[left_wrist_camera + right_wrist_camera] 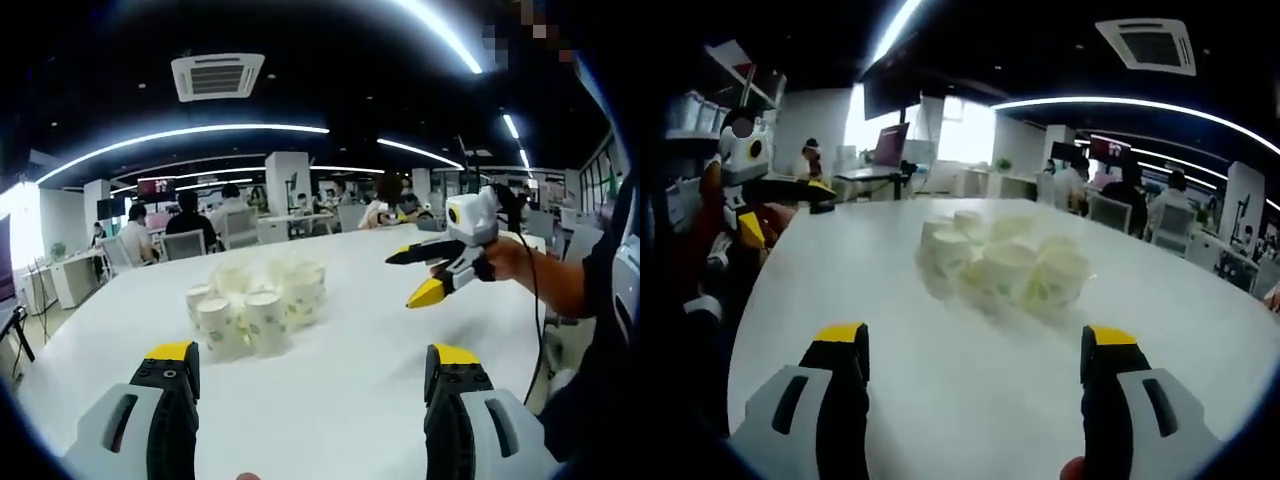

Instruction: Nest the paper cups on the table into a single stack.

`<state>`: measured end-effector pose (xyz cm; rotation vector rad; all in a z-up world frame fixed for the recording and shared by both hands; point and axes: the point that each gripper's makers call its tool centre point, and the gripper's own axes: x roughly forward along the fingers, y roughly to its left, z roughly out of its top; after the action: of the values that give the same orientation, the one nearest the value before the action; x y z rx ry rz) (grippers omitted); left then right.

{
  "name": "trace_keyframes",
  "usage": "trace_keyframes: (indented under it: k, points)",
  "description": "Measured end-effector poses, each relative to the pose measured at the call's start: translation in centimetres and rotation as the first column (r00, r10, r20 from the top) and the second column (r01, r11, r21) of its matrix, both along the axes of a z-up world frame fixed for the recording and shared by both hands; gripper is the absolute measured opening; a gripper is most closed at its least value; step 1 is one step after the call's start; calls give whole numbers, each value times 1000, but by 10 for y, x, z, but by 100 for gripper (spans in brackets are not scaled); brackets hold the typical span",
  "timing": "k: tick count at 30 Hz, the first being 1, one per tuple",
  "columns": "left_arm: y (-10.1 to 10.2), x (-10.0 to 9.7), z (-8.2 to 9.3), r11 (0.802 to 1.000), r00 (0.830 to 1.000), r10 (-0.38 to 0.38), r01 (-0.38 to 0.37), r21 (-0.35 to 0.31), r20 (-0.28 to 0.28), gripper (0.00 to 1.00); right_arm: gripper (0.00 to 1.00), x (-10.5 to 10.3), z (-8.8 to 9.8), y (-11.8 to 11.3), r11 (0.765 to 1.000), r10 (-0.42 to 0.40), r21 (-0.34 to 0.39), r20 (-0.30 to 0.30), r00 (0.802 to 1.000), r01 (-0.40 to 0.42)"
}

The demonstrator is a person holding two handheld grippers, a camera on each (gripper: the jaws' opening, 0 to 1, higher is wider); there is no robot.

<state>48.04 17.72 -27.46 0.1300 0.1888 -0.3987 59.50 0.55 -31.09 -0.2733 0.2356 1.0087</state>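
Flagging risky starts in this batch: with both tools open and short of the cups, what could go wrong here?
The white paper cups with green print stand bunched together on the white round table, so the open left tool may knock neighbours over. The open right tool approaches the same cluster, so the two might collide.

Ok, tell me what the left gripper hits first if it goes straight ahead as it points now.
Probably the paper cups: the cluster stands on the white table ahead of the open left gripper, slightly left of centre. Depth is unclear, so its right finger may pass beside them.
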Motion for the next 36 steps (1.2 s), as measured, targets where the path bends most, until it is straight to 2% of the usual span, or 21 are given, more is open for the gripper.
trace_keyframes:
  k: [7, 17, 26, 36]
  points:
    - [-6, 6, -1, 1000, 1000, 2, -2, -10, 18, 96, 87, 14, -5, 15, 1000, 20, 2, -4, 1000, -20]
    - [-13, 9, -8, 1000, 1000, -8, 8, -1, 5, 94, 84, 34, -12, 32, 999, 38, 16, -17, 999, -37]
    - [-13, 8, -17, 1000, 1000, -4, 4, 3, -10, 92, 78, 55, -21, 45, 999, 21, 26, -26, 999, -20]
    - [-11, 3, -23, 1000, 1000, 1, -1, 11, -13, 89, 73, 69, -29, 65, 998, 19, 53, -45, 999, -17]
